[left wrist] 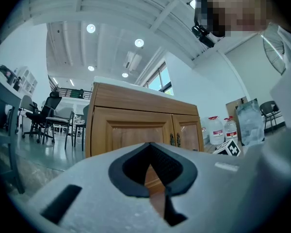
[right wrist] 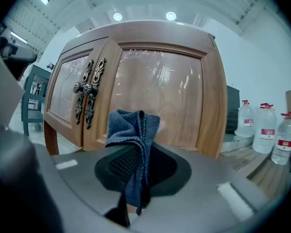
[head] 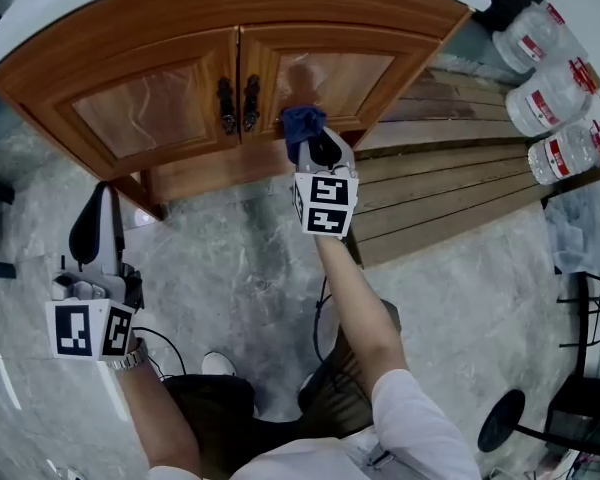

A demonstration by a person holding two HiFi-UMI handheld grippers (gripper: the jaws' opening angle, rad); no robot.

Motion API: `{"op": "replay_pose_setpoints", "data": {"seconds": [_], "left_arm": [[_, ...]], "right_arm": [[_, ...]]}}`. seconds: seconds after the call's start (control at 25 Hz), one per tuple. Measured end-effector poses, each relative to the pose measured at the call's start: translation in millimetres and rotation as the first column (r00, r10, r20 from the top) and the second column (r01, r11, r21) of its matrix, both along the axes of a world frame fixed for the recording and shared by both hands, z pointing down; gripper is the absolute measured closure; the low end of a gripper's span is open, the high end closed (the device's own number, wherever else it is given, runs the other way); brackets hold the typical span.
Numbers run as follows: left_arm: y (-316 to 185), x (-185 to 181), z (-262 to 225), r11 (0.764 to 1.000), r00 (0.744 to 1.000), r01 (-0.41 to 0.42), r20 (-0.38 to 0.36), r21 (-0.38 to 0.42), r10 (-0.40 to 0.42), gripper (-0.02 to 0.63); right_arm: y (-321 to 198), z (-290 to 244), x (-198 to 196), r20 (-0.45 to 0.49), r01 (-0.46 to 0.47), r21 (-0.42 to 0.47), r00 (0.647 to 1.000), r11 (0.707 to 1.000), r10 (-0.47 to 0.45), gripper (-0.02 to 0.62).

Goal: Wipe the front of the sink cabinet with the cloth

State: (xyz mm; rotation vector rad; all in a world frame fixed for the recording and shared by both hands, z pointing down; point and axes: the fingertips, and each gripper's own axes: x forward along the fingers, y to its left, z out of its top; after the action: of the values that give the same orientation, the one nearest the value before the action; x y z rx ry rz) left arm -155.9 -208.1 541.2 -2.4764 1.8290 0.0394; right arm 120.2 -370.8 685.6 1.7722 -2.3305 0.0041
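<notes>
**Sink cabinet front: cloth at right-hand door**

Right gripper (right wrist: 138,181) pinches the blue cloth (right wrist: 132,130), whose lower end is hidden between the jaws. Cloth is at the sink cabinet (head: 180,43), on the right-hand door near the handles (head: 238,104); contact not discernible. Left gripper (left wrist: 153,171) is pressed together, empty, well apart. Three water jugs (head: 540,40) at right; fill level unclear.

The sink cabinet (head: 180,28) is showing glossy varnished wood with dark metal handles (right wrist: 87,89); the cloth (right wrist: 131,130) is looking matt and ribbed; the floor (head: 240,268) is gleaming like polished stone.
</notes>
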Motion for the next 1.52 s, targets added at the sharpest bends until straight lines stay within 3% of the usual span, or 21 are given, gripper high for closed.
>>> {"op": "replay_pose_setpoints", "data": {"seconds": [0.36, 0.56, 0.8, 1.16, 1.36, 1.52], "left_arm": [[5, 6, -10, 0.999, 1.000, -0.007, -0.026, 0.043, 0.009, 0.604], [4, 19, -9, 0.998, 0.999, -0.033, -0.014, 0.044, 0.033, 0.606], [5, 29, -9, 0.998, 0.999, -0.052, 0.008, 0.041, 0.052, 0.604], [8, 34, -9, 0.998, 0.998, -0.052, 0.023, 0.041, 0.051, 0.606], [10, 30, -6, 0.998, 0.998, -0.049, 0.033, 0.028, 0.048, 0.604], [10, 35, 3, 0.997, 0.993, -0.072, 0.096, -0.001, 0.072, 0.605]], "right_arm": [[-15, -1, 69, -0.030, -0.127, -0.003, 0.991, 0.992, 0.127, 0.523], [-19, 0, 119, -0.009, -0.238, -0.021, 0.971, 0.971, 0.238, 0.525], [-22, 0, 160, -0.002, -0.308, -0.034, 0.951, 0.951, 0.308, 0.525], [-16, -3, 166, 0.035, -0.318, -0.030, 0.947, 0.948, 0.319, 0.525], [7, -21, 158, 0.108, -0.330, 0.068, 0.940, 0.941, 0.322, 0.525], [26, -27, 151, 0.134, -0.330, 0.109, 0.939, 0.938, 0.315, 0.525]]}}
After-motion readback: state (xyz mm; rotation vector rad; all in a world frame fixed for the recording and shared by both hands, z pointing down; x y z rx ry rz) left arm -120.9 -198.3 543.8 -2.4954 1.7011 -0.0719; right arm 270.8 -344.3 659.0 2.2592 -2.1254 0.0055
